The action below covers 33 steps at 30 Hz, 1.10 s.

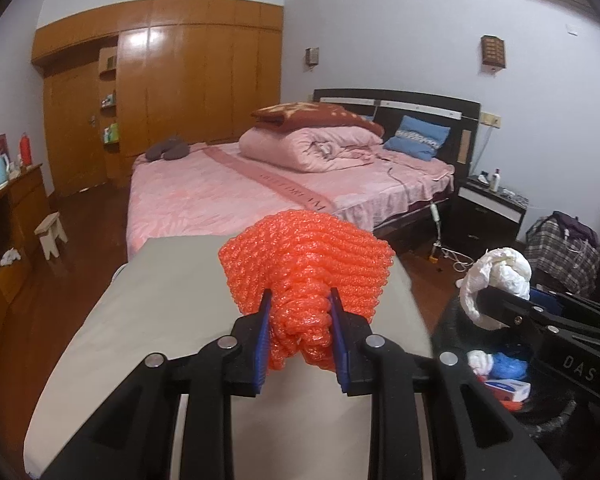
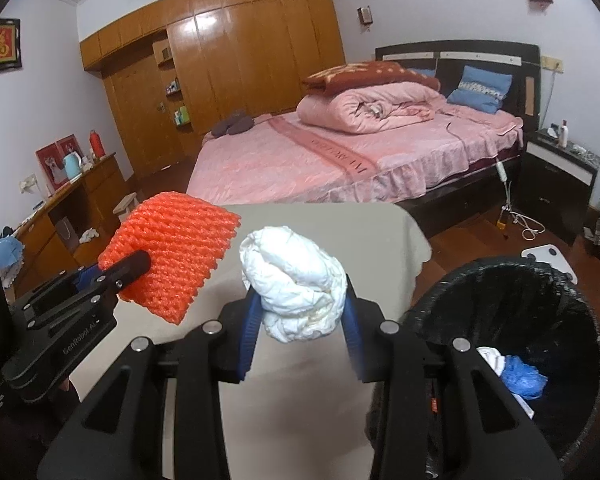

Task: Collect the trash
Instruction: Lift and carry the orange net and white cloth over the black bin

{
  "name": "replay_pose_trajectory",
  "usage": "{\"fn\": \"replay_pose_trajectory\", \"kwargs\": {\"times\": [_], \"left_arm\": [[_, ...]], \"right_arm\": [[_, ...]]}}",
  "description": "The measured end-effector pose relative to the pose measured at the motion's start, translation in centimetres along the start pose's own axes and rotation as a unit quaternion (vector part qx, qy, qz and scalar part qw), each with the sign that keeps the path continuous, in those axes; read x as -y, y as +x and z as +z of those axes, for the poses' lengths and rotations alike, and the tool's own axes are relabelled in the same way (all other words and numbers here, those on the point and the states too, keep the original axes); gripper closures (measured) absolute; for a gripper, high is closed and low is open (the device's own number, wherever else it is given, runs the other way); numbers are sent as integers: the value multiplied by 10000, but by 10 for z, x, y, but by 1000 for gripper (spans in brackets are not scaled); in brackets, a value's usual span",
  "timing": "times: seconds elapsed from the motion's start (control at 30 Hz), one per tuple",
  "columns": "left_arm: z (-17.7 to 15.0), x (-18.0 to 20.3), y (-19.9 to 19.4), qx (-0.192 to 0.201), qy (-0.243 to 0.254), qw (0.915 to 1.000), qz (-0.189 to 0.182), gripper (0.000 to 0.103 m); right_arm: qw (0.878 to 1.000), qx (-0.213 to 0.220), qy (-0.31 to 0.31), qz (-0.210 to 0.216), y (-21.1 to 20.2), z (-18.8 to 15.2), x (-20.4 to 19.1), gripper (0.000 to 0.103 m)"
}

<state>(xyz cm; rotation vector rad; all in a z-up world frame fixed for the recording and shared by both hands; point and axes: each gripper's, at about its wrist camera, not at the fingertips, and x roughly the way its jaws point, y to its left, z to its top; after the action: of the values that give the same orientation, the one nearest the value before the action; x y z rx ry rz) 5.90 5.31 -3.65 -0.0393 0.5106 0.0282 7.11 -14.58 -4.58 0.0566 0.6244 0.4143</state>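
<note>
My left gripper [image 1: 300, 312] is shut on an orange foam net [image 1: 308, 268] and holds it above the grey table [image 1: 160, 312]. The net also shows at the left in the right wrist view [image 2: 176, 252], with the left gripper [image 2: 140, 264] on it. My right gripper [image 2: 300, 304] is shut on a crumpled white tissue wad [image 2: 296, 280] above the table's right side [image 2: 400, 240]. The wad also shows in the left wrist view [image 1: 496, 276]. A black-lined trash bin [image 2: 540, 280] stands at the right, below table height, with white and blue trash [image 2: 516, 372] inside.
A bed with pink covers [image 1: 240, 188] stands beyond the table. A black nightstand [image 2: 556, 176] is to its right, with cables on the wooden floor [image 2: 524, 228]. A wooden desk [image 1: 16, 208] and a small stool [image 1: 52, 232] are at the left.
</note>
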Motion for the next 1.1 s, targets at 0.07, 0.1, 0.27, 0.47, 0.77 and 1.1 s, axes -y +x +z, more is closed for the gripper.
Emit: {"fn": "replay_pose_trajectory", "kwargs": {"times": [0.07,0.1,0.27,0.47,0.77,1.1], "left_arm": [[3,8,-6,62,66,9999,-62,77],[4,12,-8,89,86,9999,-92,77],[8,25,-17,199,170,9995,-194,77],[11,38,-28,304,258,9988,-301,76],[15,57,-40,437,417,9969,-512,76],[17,88,-44,536,615,9933,-823,76]], "right_arm": [[10000,71,11,-35,-10,0,5,66],[9999,103,18,-55,-14,0,7,66],[9996,250,32,-152,-34,1,16,66],[9990,364,62,-248,-51,-2,27,66],[9978,476,163,-442,-73,-11,45,66],[9951,595,231,-750,-96,-17,69,66]]}}
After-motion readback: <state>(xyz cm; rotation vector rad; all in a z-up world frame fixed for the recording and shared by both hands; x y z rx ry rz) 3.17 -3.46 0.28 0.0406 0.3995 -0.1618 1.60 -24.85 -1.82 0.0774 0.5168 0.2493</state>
